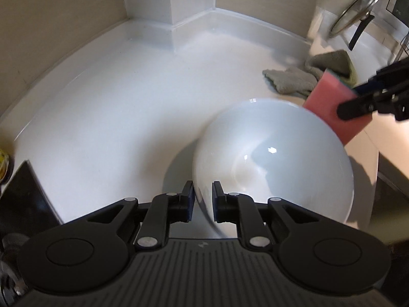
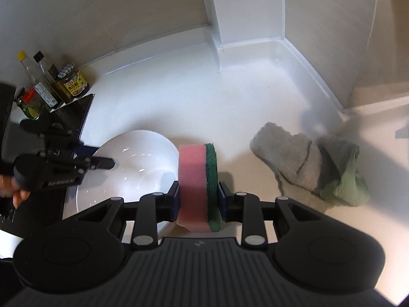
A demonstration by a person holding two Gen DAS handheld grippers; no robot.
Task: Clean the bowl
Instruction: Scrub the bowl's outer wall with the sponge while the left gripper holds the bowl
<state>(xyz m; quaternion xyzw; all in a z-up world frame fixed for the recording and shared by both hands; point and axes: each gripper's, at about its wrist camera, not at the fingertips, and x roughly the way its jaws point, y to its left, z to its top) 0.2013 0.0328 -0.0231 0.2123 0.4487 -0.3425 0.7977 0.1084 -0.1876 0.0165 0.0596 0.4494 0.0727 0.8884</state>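
Note:
A white bowl (image 1: 276, 158) is held tilted above the white counter; my left gripper (image 1: 203, 199) is shut on its near rim. The bowl also shows in the right wrist view (image 2: 133, 163), with the left gripper (image 2: 102, 157) on its left rim. My right gripper (image 2: 198, 199) is shut on a pink sponge with a green scouring side (image 2: 196, 179), held upright just right of the bowl's rim. In the left wrist view the sponge (image 1: 329, 102) sits beyond the bowl's far right edge, gripped by the right gripper (image 1: 358, 99).
A crumpled grey-green cloth (image 2: 314, 166) lies on the counter (image 2: 179, 97) to the right. Several sauce bottles and jars (image 2: 51, 87) stand at the left by a black stovetop corner (image 2: 74, 112). A glass pot lid (image 1: 358, 7) leans at the back right.

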